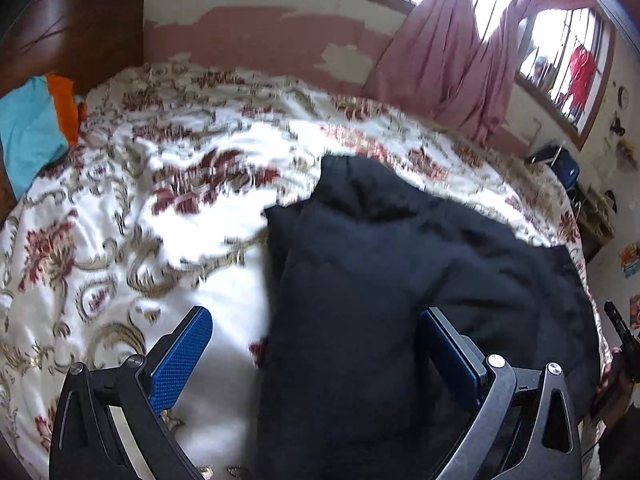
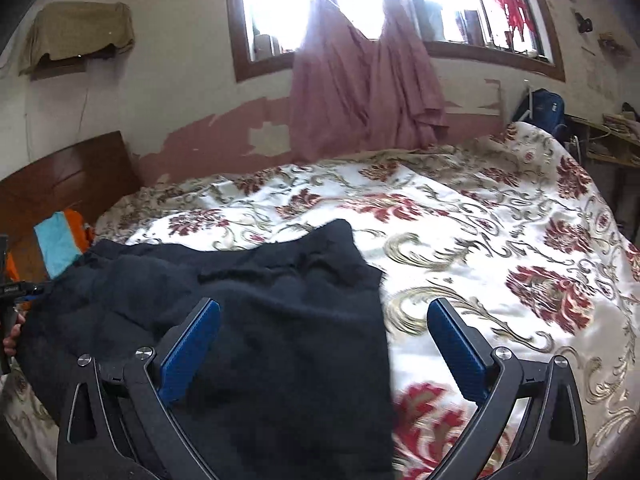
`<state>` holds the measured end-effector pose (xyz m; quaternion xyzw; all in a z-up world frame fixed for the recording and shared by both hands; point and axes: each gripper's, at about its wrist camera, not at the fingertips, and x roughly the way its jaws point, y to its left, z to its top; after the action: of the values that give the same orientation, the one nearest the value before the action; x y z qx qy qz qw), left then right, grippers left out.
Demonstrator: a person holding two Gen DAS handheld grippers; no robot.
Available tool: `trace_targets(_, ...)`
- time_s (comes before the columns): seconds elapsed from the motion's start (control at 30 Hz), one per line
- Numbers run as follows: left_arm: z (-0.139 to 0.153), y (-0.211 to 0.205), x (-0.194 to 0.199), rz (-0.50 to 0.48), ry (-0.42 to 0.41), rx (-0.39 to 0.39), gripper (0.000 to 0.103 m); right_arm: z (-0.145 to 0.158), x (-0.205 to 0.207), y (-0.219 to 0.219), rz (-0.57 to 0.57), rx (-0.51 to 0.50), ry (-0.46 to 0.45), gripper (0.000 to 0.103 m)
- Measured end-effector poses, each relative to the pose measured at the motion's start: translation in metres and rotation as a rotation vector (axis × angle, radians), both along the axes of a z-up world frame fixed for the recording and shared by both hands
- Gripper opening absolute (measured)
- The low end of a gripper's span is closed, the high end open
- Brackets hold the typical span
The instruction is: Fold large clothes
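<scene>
A large dark navy garment (image 1: 392, 280) lies bunched and partly folded on a floral bedspread (image 1: 160, 200). My left gripper (image 1: 316, 344) is open above the garment's left edge, with the cloth between and below its blue fingers. In the right wrist view the garment (image 2: 260, 320) fills the lower left. My right gripper (image 2: 324, 336) is open over the garment's right edge, its left finger above cloth and its right finger above the bedspread (image 2: 500, 240). Neither gripper holds anything.
A wooden headboard (image 1: 76, 36) with a teal and orange cloth (image 1: 36, 128) is at the bed's left end. Pink curtains (image 2: 360, 92) hang below the window behind the bed. A blue bag (image 2: 544, 108) and a cluttered table (image 2: 608, 140) stand at the right end.
</scene>
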<state>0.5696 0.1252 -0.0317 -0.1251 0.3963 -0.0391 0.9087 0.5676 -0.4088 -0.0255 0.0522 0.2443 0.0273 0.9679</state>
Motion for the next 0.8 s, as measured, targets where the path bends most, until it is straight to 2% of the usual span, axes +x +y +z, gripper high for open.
trace_targets(0.07, -0.008, 0.0, -0.001, -0.016, 0.011, -0.016, 0.103, -0.009, 0.002, -0.006, 0.001, -0.004, 0.03, 0.101)
trace_targets(0.27, -0.023, 0.003, 0.004, -0.083, 0.043, -0.098, 0.103, -0.037, 0.021, -0.019, 0.056, 0.074, 0.145, 0.101)
trace_targets(0.37, -0.028, 0.004, 0.006, -0.113, 0.05, -0.137, 0.103, -0.052, 0.034, -0.021, 0.112, 0.142, 0.246, 0.101)
trace_targets(0.43, -0.031, 0.002, 0.006, -0.131, 0.051, -0.153, 0.103, -0.06, 0.039, -0.025, 0.128, 0.192, 0.281, 0.101)
trace_targets(0.63, -0.038, 0.005, 0.009, -0.189, 0.066, -0.233, 0.103, -0.071, 0.041, -0.036, 0.178, 0.32, 0.297, 0.102)
trace_targets(0.8, -0.04, -0.003, 0.013, -0.273, 0.086, -0.252, 0.103, -0.078, 0.04, -0.031, 0.221, 0.348, 0.295, 0.102)
